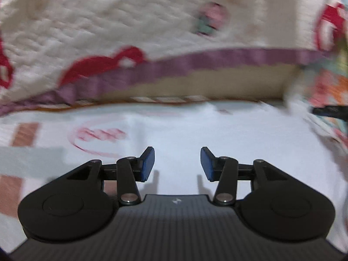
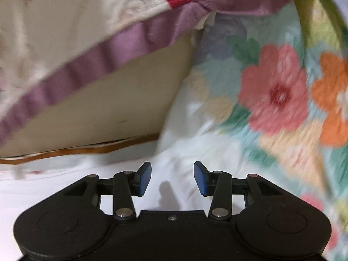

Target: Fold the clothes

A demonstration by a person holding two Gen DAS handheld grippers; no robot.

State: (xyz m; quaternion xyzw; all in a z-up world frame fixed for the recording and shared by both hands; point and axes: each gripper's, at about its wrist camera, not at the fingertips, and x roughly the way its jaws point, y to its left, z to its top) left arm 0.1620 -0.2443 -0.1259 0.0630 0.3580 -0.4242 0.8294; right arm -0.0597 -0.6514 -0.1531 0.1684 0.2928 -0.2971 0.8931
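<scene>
**A:** What are your two grippers doing?

**B:** Your left gripper (image 1: 177, 164) stands wide apart, its blue-padded fingers (image 1: 148, 164) holding nothing. It hovers low over a white garment with a faint red circular print (image 1: 174, 130), which lies flat on the surface beneath you. Your right gripper (image 2: 172, 178) is spread just as wide and also has nothing between its pads. It sits over the same white cloth (image 2: 65, 187), near a rumpled part of it.

**A:** And what lies around the garment?

**B:** Beyond it, a cream quilted blanket with red shapes and a purple satin border (image 1: 152, 32) hangs across the top of the left view; the same purple border (image 2: 87, 65) runs diagonally through the right view. Under that blanket you see a plain beige panel (image 2: 108, 100) with a brown strip (image 2: 87, 150) along its lower edge. To your right, a quilt printed with pink and orange flowers on pale green (image 2: 276, 93) rises beside the garment and touches its edge. Both views are blurred.
</scene>
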